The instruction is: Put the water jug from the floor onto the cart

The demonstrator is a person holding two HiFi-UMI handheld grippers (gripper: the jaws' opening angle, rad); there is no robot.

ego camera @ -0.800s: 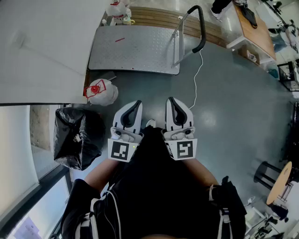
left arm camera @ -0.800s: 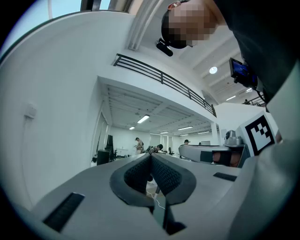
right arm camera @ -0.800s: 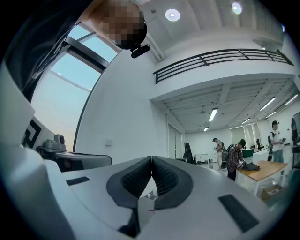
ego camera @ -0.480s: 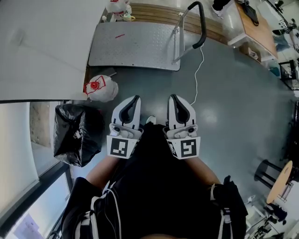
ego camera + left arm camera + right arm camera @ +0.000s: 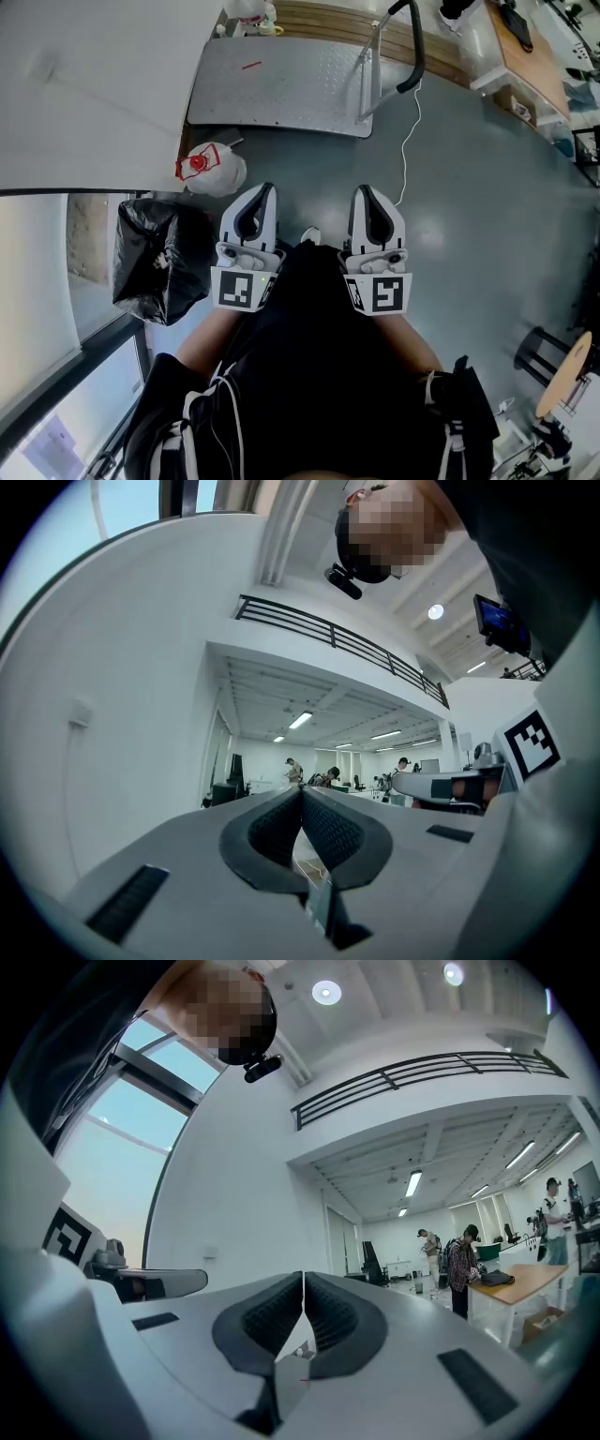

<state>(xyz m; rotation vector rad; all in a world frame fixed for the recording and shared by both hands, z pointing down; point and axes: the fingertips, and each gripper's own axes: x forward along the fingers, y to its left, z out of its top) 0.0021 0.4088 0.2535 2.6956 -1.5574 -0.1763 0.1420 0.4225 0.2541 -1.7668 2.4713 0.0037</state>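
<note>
The water jug (image 5: 211, 170), pale with a red cap, lies on the grey floor beside the white wall. Beyond it stands the cart (image 5: 281, 84), a flat metal platform with a black-gripped handle (image 5: 413, 56) at its right end. My left gripper (image 5: 265, 191) is held level at waist height, just right of the jug and apart from it. My right gripper (image 5: 364, 192) is alongside it. Both are shut with nothing between the jaws. In the gripper views the left gripper (image 5: 302, 794) and right gripper (image 5: 303, 1279) show their pads touching, facing a large hall.
A black rubbish bag (image 5: 155, 267) sits against the wall left of my left gripper. A white cable (image 5: 408, 141) trails from the cart handle across the floor. Another jug (image 5: 251, 11) stands past the cart. A wooden table (image 5: 525, 42) is at far right, a stool (image 5: 567, 366) near right.
The two grippers have drawn slightly apart and edged forward. The jug and cart have slid a little up and right in the head view. Both grippers stayed shut.
</note>
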